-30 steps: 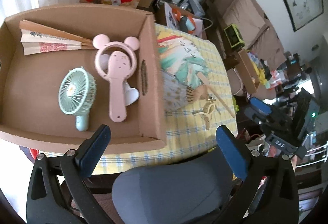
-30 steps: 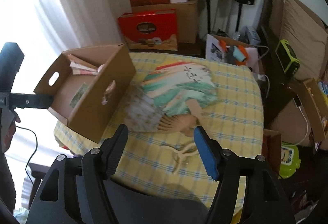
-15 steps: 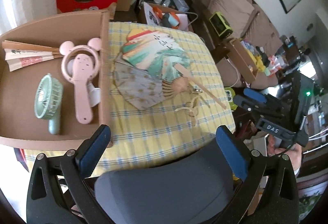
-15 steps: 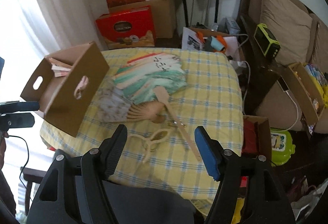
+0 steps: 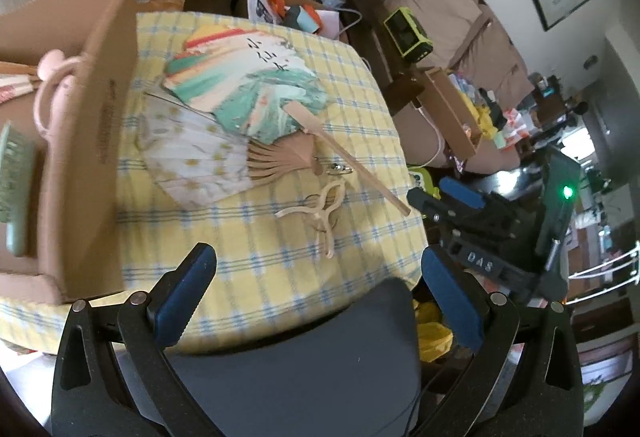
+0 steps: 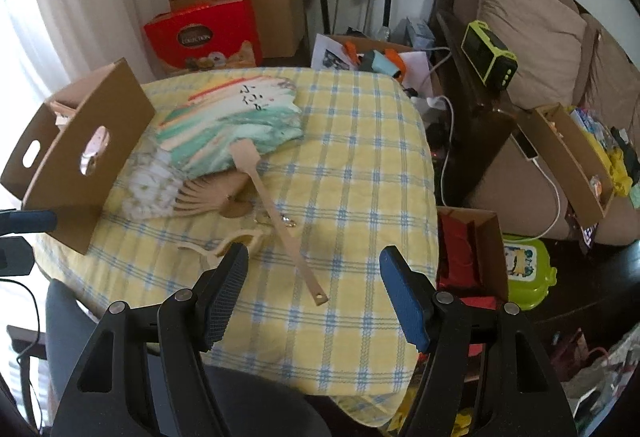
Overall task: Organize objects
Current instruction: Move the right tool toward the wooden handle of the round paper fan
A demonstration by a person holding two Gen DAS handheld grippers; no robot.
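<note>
The open brown cardboard box [image 6: 86, 153] sits at the table's left edge, already holding a pink mouse-eared handheld fan [image 5: 54, 89] and a mint-green one [image 5: 14, 173]. A careless lift of the round painted paper fan with its long wooden handle [image 6: 236, 133] could drag along the pleated white folding fan [image 6: 160, 189] beneath it, or snag its cream tassel cord [image 5: 320, 211]. Left gripper [image 5: 316, 301] is spread wide and empty, above the near table edge. Right gripper [image 6: 314, 295] is likewise wide and empty, hovering near the handle's tip.

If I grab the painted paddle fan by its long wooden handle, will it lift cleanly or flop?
The paddle fan will probably lift stiff: its flat handle looks rigid. It seems light, so the broad face may wobble. It overlaps the folding fan, which might drag along. The handle lies flat on the tablecloth, so the fingers may slip.
</note>
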